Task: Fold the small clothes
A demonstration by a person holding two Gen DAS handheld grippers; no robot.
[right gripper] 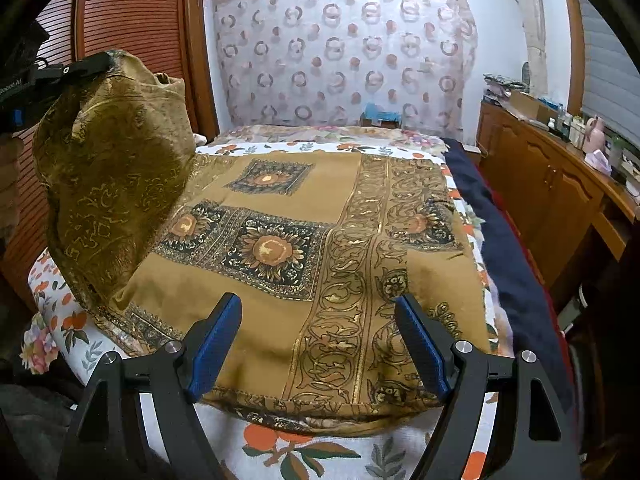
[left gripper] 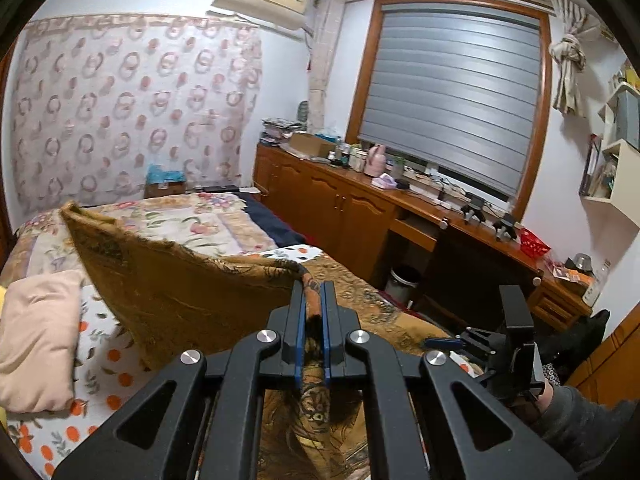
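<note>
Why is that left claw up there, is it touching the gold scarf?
Touching. In the left wrist view the left gripper has its jaws shut on a bunched edge of the gold scarf.

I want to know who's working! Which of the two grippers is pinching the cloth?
The left gripper: it is shut on a lifted corner of the brown patterned cloth. The right gripper hangs open, holding nothing.

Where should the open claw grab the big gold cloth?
Judging by its pose, the cloth's near hem, at the right corner, coming from the bed's foot. That edge lies flat just ahead of the right claw, while the left claw already lifts the other corner.
</note>
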